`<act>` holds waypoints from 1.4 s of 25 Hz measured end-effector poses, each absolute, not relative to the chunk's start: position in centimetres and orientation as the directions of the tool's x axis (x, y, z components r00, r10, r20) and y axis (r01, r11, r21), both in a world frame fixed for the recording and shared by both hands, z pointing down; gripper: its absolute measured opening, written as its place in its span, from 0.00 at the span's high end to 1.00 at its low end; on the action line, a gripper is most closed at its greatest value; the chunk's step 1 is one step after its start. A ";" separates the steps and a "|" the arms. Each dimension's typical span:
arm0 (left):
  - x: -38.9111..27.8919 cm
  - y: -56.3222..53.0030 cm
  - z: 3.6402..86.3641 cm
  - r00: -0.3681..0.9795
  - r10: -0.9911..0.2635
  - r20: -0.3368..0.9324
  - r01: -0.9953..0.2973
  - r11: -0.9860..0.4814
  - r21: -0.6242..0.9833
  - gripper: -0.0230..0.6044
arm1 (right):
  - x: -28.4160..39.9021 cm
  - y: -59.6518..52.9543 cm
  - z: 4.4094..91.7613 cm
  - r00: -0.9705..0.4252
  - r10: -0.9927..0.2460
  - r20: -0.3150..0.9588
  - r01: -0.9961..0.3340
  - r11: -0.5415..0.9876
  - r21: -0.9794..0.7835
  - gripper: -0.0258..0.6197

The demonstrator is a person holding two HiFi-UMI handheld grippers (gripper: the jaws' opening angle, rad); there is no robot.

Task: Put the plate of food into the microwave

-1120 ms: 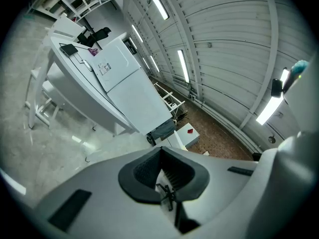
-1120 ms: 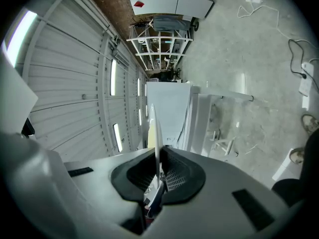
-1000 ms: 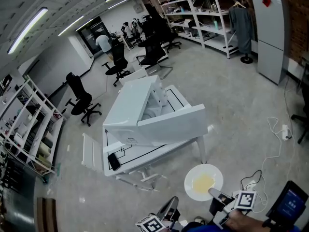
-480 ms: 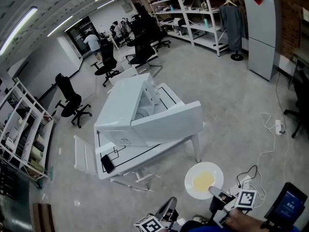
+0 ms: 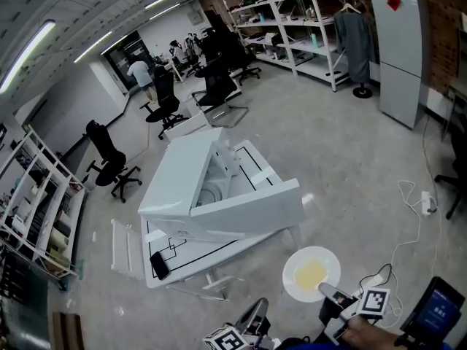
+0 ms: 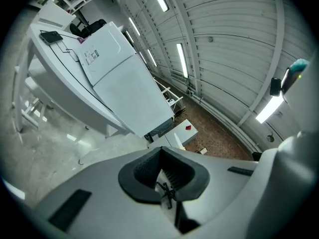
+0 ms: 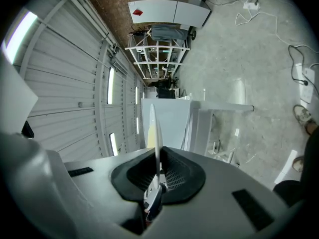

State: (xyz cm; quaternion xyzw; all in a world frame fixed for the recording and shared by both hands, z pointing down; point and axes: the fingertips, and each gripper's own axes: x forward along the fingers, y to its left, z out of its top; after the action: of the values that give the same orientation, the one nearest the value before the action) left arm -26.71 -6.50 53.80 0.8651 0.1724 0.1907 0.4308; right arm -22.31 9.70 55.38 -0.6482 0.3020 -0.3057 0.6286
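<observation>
A white microwave [image 5: 182, 173] stands on a white table [image 5: 219, 248], its door [image 5: 252, 208] swung open toward me. The white plate [image 5: 311, 273] with yellow food on it hangs over the floor just right of the table's near corner. My right gripper [image 5: 327, 292] is shut on the plate's near rim. In the right gripper view the plate [image 7: 155, 133] shows edge-on between the jaws of the right gripper [image 7: 157, 171], with the microwave [image 7: 167, 118] behind it. My left gripper [image 5: 257, 310] is low at the bottom edge, shut and empty [image 6: 164, 176]. The left gripper view looks up at the microwave [image 6: 114, 68].
A black phone [image 5: 157, 265] lies on the table's near left corner. A slatted white chair [image 5: 124, 240] stands left of the table. Cables and a power strip [image 5: 427, 199] lie on the floor at the right. Office chairs [image 5: 109, 162], shelving [image 5: 306, 20] and a grey cabinet [image 5: 398, 49] stand farther off.
The head view has shifted, so the table and microwave now sit a little lower and nearer in it. The plate stays in my right gripper at about the same spot.
</observation>
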 end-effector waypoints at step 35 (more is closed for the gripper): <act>-8.5 -1.4 54.7 0.873 0.455 0.176 0.142 -0.582 0.801 0.95 | -0.6 19.0 57.0 0.692 -0.720 0.047 0.007 -0.058 -0.998 0.93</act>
State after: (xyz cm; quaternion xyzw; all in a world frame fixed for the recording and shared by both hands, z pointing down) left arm -8.50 -1.40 54.69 0.8700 0.1715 0.1845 0.4238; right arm -0.63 19.02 56.97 -0.6680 0.2667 -0.2875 0.6324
